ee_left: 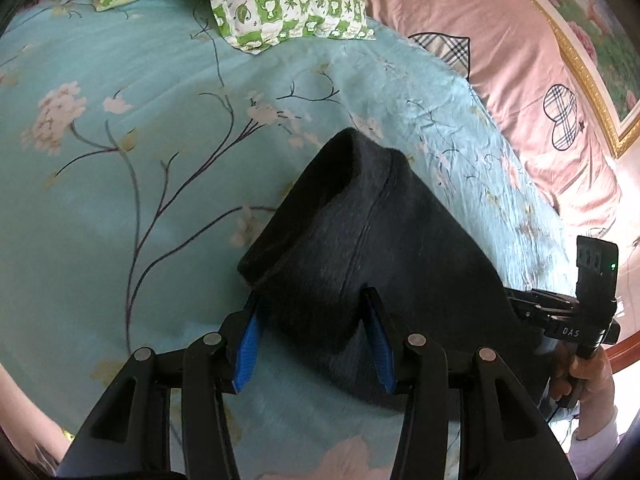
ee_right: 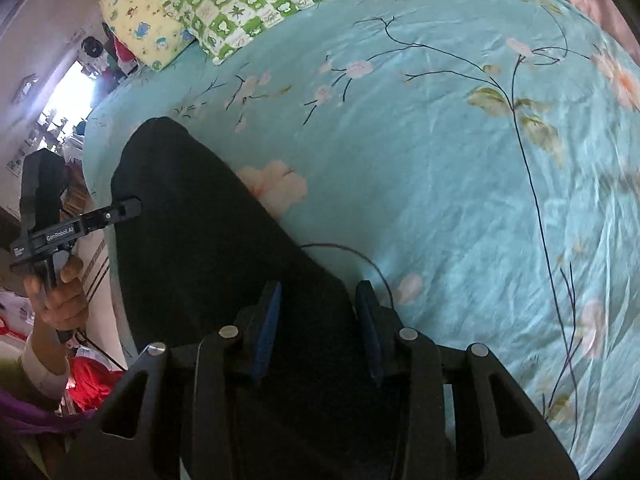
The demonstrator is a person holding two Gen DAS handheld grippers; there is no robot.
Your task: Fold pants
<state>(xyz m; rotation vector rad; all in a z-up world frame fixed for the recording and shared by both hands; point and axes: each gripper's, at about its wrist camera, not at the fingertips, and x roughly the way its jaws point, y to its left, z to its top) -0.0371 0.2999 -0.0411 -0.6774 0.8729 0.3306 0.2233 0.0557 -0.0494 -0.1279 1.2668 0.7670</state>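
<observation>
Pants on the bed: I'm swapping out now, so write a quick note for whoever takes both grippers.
Left gripper: jaws open, straddling the near edge of the dark pants, not pinching.
Right gripper: jaws open over the other end of the pants, nothing clamped.
Pants lie on the teal flowered bedspread, already doubled over into a thick bundle; pillows sit beyond.
Left to do: grip an end, make any further fold, flatten it.
</observation>
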